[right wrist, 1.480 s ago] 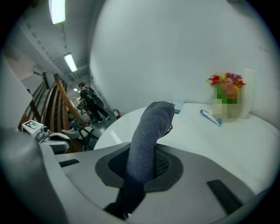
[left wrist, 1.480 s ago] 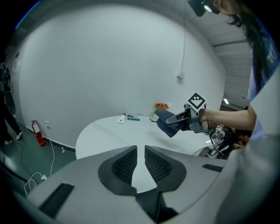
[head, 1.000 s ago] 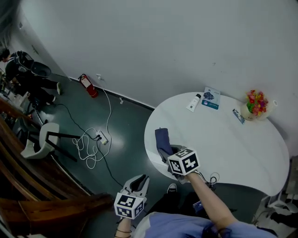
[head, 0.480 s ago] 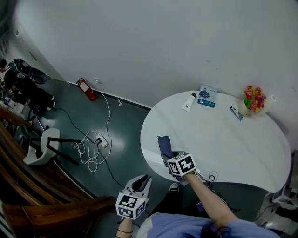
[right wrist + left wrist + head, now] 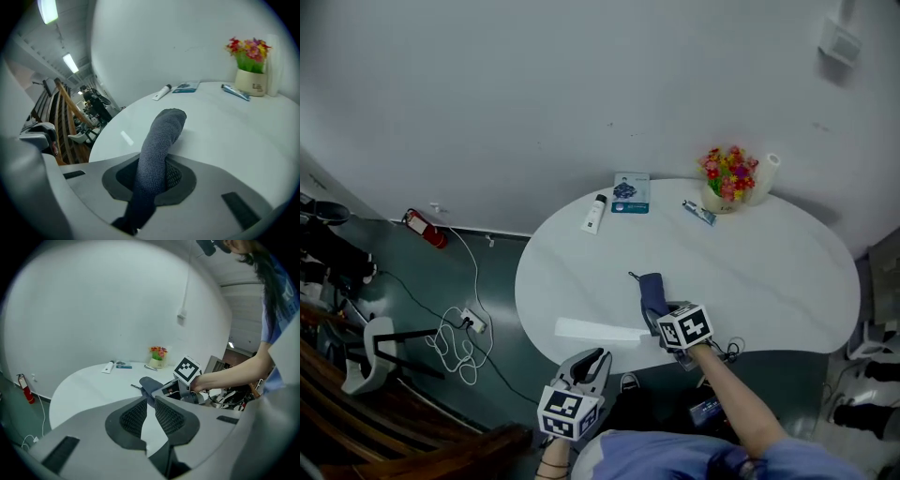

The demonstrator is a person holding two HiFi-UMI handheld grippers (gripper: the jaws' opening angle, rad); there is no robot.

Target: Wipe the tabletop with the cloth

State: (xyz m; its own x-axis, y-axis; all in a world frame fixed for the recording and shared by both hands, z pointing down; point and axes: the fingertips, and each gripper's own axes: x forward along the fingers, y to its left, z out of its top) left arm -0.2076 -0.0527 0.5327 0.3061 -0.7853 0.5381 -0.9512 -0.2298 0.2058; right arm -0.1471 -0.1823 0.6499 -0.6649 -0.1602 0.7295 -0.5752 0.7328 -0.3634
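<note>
1. The right gripper (image 5: 152,177) has its jaws closed on the dark grey cloth (image 5: 161,133); the cloth runs out from between them and its far end rests on the white tabletop (image 5: 759,272), near the edge closest to the person.
2. The left gripper (image 5: 147,412) hangs off the table, below that edge; its jaws stand a narrow gap apart with nothing between them.
3. At the table's far side stand a pot of flowers (image 5: 728,180), a white tube (image 5: 594,213) and a blue booklet (image 5: 630,192).
</note>
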